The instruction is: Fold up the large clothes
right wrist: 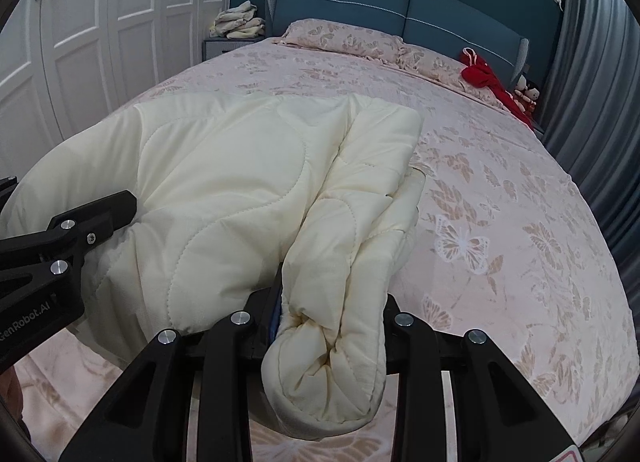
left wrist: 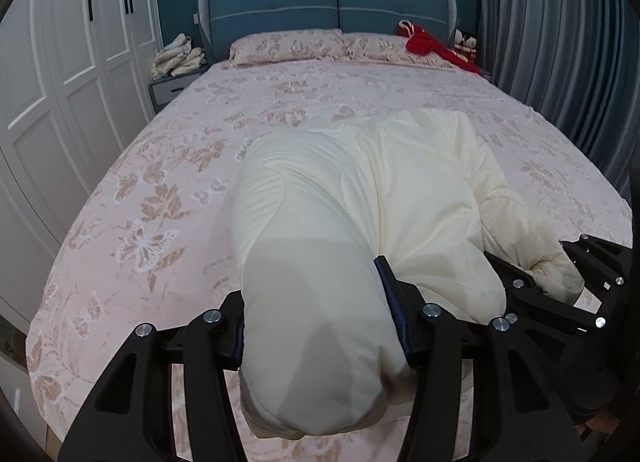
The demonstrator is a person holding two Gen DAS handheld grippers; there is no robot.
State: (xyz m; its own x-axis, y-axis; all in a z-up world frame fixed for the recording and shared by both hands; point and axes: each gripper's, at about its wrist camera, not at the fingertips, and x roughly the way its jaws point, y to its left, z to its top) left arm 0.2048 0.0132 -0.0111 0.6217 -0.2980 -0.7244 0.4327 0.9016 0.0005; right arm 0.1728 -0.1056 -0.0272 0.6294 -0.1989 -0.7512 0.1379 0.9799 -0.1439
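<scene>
Evidently the cream quilted garment lies bunched on the near part of the bed because the left tongs and right tongs each clamp a thick near edge, probably for carrying a fold across.

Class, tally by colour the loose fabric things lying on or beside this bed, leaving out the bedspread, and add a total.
Cream: 2, the quilted cream garment gripped by the left gripper and right gripper, and the cream cloth pile on the nightstand.
Red: 1, the red garment.
Pink floral: 2, the pillows.
Total: 5.
</scene>
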